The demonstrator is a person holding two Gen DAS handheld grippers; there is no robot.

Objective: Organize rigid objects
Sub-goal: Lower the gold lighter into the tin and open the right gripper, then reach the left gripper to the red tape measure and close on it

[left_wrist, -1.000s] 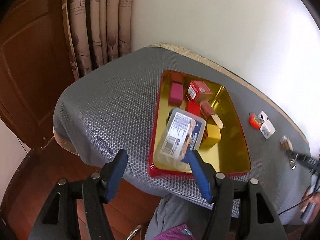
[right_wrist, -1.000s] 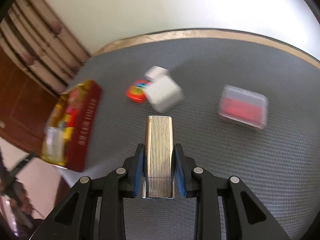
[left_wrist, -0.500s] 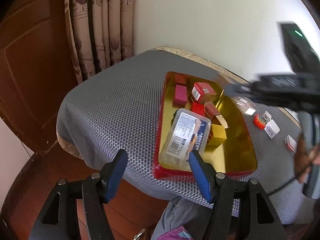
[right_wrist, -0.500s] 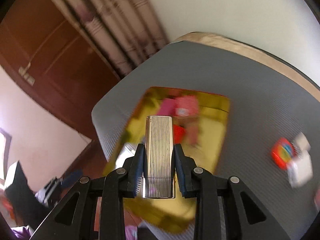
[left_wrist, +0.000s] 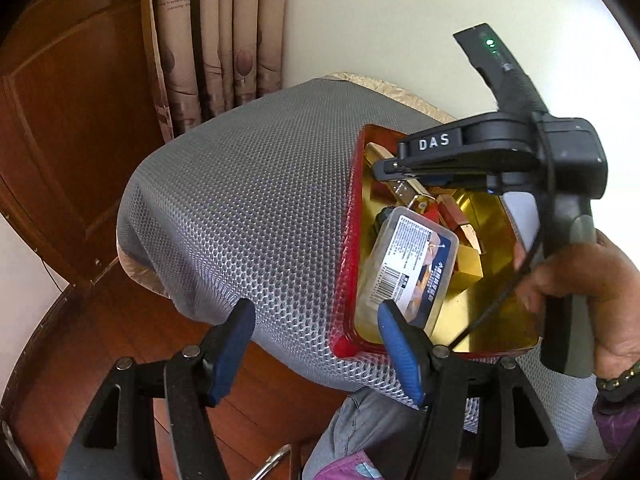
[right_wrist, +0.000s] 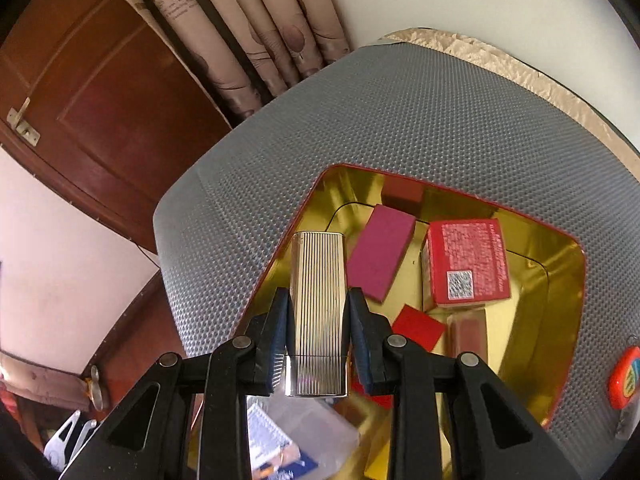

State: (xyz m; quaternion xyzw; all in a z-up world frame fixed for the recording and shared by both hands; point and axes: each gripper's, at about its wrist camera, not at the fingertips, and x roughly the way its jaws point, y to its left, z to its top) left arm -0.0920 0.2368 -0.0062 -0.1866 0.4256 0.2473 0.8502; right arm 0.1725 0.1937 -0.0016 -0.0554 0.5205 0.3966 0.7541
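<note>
The left gripper [left_wrist: 316, 344] is hanging with its blue fingers [left_wrist: 394, 346] spread wide and nothing between them, tilted downward at the near edge. The right gripper [right_wrist: 318, 320] is angling down too, its pads pressing both sides of a ribbed gold case [right_wrist: 318, 308]. A hand [left_wrist: 588, 280] is wrapping the right gripper's handle, fingers curled.

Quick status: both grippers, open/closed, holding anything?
Left gripper: open, empty, hanging at the near rim of the red tray.
Right gripper: closed on the ribbed gold case, above the tray.
</note>
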